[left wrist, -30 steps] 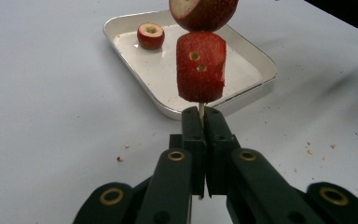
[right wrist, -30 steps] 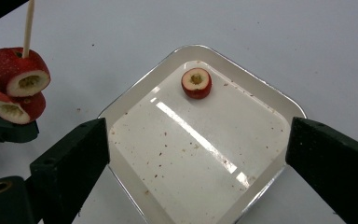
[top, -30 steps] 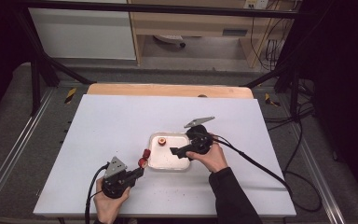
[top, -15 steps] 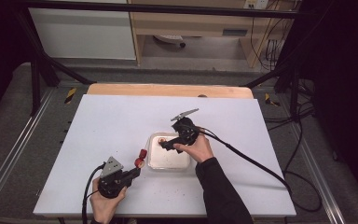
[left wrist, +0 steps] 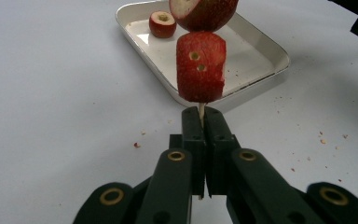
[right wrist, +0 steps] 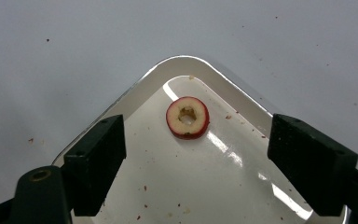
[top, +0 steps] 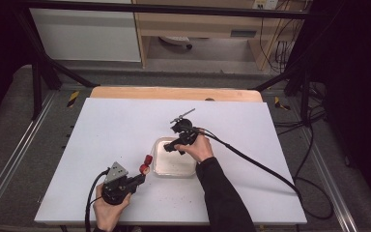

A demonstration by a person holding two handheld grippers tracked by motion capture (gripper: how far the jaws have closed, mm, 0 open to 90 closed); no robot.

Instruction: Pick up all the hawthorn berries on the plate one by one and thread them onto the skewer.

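1. Our left black gripper (left wrist: 201, 122) pinches a thin wooden skewer (left wrist: 201, 111) carrying two red fruit pieces (left wrist: 201, 67).
2. Our right black gripper (right wrist: 196, 151), jaws spread, hovers over the white shallow tray (right wrist: 177, 63) holding one red cored slice (right wrist: 187, 117).

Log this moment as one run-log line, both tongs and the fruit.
left tongs: shut on skewer with two fruit pieces | right tongs: open above tray | fruit slice: in tray corner

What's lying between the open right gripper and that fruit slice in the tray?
Nothing solid. In the right gripper view, the right gripper hangs open over the tray, and only bare glossy tray floor with tiny crumbs lies before the fruit slice.
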